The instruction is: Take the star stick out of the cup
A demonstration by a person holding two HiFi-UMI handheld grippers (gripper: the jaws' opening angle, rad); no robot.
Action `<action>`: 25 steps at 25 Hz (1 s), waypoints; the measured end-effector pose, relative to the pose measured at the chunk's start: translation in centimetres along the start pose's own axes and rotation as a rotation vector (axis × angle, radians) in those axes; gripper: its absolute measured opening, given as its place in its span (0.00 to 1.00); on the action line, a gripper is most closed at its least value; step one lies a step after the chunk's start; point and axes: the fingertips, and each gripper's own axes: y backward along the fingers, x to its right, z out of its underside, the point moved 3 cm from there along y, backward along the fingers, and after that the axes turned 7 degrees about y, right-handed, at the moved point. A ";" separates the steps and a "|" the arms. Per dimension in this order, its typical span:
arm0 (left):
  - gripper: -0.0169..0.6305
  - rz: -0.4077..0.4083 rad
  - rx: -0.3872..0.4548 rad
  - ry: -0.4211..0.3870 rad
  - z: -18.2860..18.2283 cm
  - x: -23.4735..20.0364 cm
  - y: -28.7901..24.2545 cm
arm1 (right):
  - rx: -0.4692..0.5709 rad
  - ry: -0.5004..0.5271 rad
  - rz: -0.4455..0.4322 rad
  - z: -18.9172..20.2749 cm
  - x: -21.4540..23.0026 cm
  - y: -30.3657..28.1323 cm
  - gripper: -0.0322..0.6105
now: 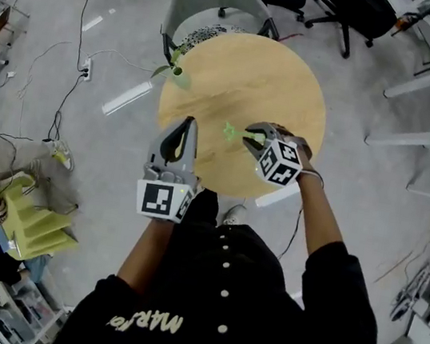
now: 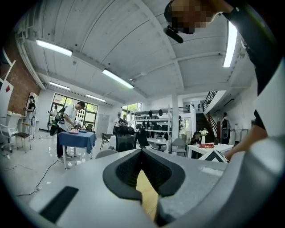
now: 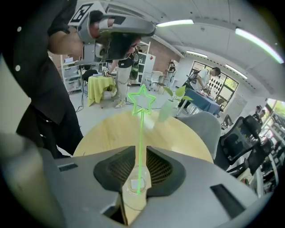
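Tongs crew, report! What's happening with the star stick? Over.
Left tongs shut, empty. Right tongs shut on cup, star stick inside. Plant vase well clear.

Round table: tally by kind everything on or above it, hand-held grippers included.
Hand-held grippers, left and right: 2
Star stick: 1
Clear cup: 1
Vase with leaves: 1
Total: 5

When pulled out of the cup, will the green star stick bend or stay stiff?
Probably stiff: the star stick stands straight, no sag. It looks thin, so likely very light. The clear cup might lift with it.
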 end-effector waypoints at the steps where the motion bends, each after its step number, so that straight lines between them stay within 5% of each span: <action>1: 0.02 -0.001 0.002 0.000 0.0 -0.2 0.0 | -0.001 0.000 0.001 -0.1 0.1 -0.2 0.17; 4: 0.02 -0.007 -0.006 0.001 0.1 -0.6 -0.1 | -0.006 -0.003 0.010 -0.1 0.4 -0.4 0.09; 12: 0.02 0.000 -0.012 -0.002 0.0 -0.5 -0.3 | 0.034 -0.052 0.030 -0.6 0.7 0.2 0.08; 18: 0.02 0.016 0.019 -0.006 -1.4 0.5 -0.5 | 0.138 -0.122 0.138 -2.2 1.5 4.1 0.08; 25: 0.02 0.057 0.041 -0.021 -2.9 2.6 -0.1 | 0.292 -0.381 0.315 -2.8 2.7 10.9 0.08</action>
